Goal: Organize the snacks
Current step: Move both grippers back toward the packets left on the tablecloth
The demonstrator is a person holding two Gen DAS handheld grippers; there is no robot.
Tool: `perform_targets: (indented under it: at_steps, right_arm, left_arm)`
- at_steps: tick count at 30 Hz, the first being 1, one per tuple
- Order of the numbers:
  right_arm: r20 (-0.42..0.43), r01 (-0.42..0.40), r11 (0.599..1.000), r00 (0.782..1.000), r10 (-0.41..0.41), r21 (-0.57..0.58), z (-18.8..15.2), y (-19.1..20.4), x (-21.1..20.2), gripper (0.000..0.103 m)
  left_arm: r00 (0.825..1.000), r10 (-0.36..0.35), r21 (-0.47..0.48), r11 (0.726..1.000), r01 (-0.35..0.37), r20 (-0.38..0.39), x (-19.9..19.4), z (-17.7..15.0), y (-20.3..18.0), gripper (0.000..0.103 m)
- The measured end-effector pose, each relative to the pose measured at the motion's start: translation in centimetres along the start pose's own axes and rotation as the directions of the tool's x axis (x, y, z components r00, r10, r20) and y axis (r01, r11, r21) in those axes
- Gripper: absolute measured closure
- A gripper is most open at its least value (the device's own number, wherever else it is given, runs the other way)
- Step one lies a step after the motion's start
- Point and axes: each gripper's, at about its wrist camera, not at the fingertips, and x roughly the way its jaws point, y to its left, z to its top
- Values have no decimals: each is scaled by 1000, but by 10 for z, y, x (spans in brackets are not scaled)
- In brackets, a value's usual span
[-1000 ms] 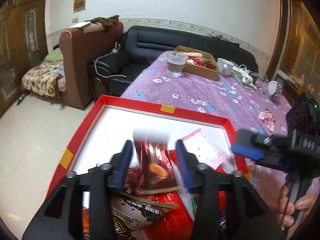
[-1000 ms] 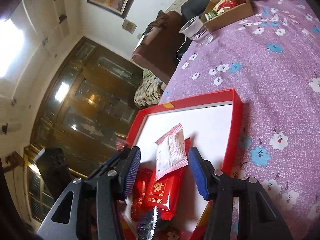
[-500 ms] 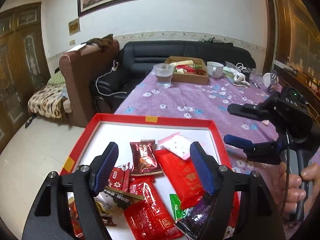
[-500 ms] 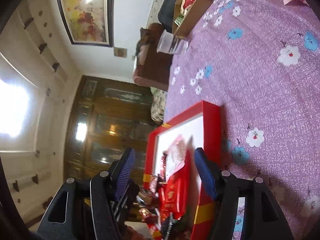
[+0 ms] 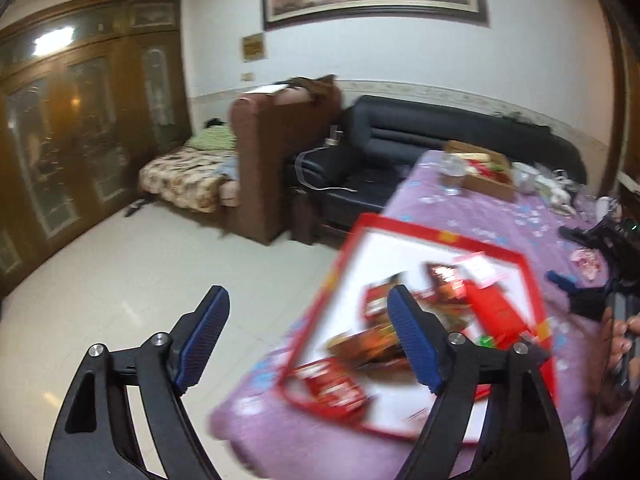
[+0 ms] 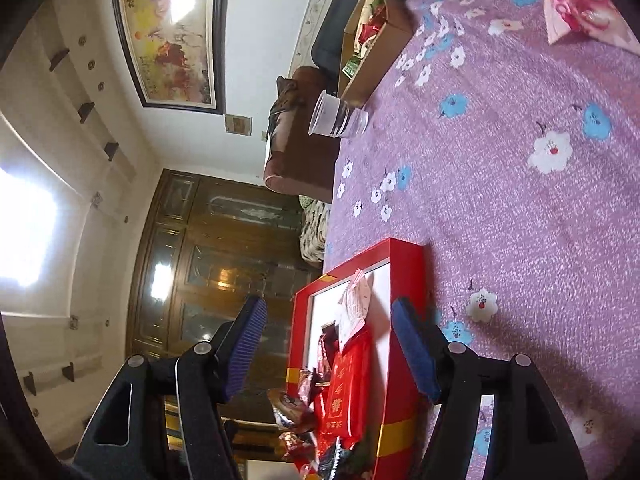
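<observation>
A red tray [image 5: 436,236] with a white floor holds several snack packets: a bright red one [image 5: 494,308], a dark red one [image 5: 444,276] and a pink-white one [image 5: 478,266]. My left gripper [image 5: 306,300] hangs left of the tray over the floor, its jaws opening with nothing between them. My right gripper [image 6: 328,308] is open and rolled on its side, just short of the tray [image 6: 404,264]. The pink-white packet [image 6: 356,308] shows between its fingers, untouched. The right gripper [image 5: 566,256] also shows past the tray's right side in the left wrist view.
The purple flowered tablecloth [image 6: 520,208] carries a loose pink packet [image 6: 576,12], a clear cup [image 6: 336,120] and a cardboard box of snacks [image 6: 380,52]. Beyond the table edge are a tiled floor [image 5: 120,272], a black sofa [image 5: 400,140] and a brown armchair [image 5: 272,152].
The left gripper let go of the dark red packet into the tray, opened wide and swung left off the tray. The right gripper rolled onto its side and opened somewhat.
</observation>
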Motion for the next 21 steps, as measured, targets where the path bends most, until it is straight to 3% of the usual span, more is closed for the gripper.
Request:
perform_targets:
  at_steps: [6, 12, 21]
  right_arm:
    - [30, 56, 997, 998, -54, -54, 5, 7, -1, 35]
    - [31, 74, 996, 997, -73, -54, 12, 3, -2, 35]
    - [27, 90, 995, 996, -89, -35, 12, -4, -4, 35]
  left_arm:
    - [999, 28, -20, 999, -29, -44, 4, -12, 21, 21]
    - [1000, 8, 15, 1000, -8, -25, 2, -9, 5, 21]
    - [998, -20, 49, 999, 23, -61, 0, -16, -5, 21]
